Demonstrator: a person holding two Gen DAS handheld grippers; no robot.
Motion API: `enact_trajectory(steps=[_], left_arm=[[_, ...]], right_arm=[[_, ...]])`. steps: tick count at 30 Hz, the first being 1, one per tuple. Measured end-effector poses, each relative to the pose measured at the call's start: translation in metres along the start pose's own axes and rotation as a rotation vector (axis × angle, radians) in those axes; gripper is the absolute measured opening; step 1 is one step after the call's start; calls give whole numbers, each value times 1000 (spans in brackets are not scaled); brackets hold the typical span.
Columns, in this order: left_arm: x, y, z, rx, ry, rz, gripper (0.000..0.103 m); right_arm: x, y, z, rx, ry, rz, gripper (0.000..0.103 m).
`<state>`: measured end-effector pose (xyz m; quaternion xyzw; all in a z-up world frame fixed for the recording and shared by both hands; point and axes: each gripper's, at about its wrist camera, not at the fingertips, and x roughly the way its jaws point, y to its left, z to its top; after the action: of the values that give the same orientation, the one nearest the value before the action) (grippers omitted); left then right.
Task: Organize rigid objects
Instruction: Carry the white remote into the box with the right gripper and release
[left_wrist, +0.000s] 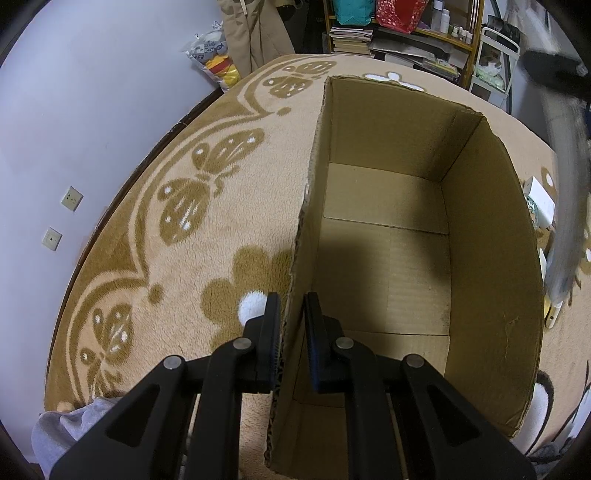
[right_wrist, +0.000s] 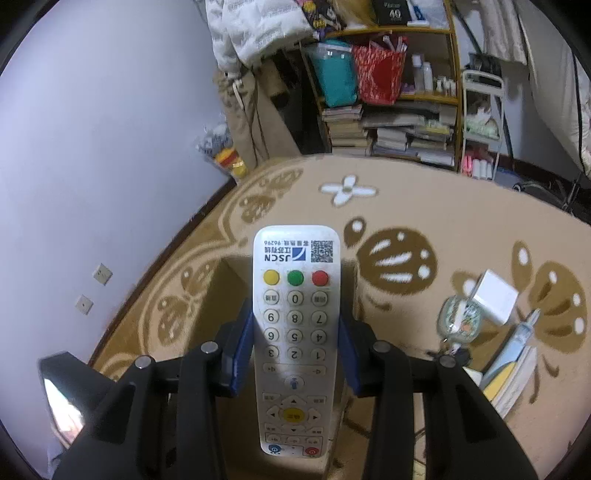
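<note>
Patterned beige carpet (left_wrist: 221, 229) covers the floor, with a cluttered bookshelf (right_wrist: 391, 122) behind. An empty cardboard box (left_wrist: 384, 236) stands open on it. Left gripper (left_wrist: 291, 317) is clamped on the box's near wall, apparently steadying it for loading. Right gripper (right_wrist: 295, 332) pinches a white remote control (right_wrist: 295, 332) by its long edges, buttons up, held above the carpet. Smaller items, a white adapter (right_wrist: 495, 295) among them, lie at right, unsorted.

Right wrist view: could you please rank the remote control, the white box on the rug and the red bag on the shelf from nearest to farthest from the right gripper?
1. Remote control: clamped between the right gripper's fingers.
2. White box: on the rug, to the right.
3. Red bag: on the shelf, at the room's far side.
</note>
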<state>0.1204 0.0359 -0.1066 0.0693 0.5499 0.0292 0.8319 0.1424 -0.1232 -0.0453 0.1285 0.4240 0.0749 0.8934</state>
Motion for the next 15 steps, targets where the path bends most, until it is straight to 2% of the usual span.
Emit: enact_trajectory(steps=[5, 15], left_arm=[[0, 0, 1, 1, 1, 2, 12], [1, 0, 1, 1, 3, 0, 13]], right_arm=[[21, -5, -12, -6, 62, -19, 44], [36, -4, -18, -38, 95, -55, 44]])
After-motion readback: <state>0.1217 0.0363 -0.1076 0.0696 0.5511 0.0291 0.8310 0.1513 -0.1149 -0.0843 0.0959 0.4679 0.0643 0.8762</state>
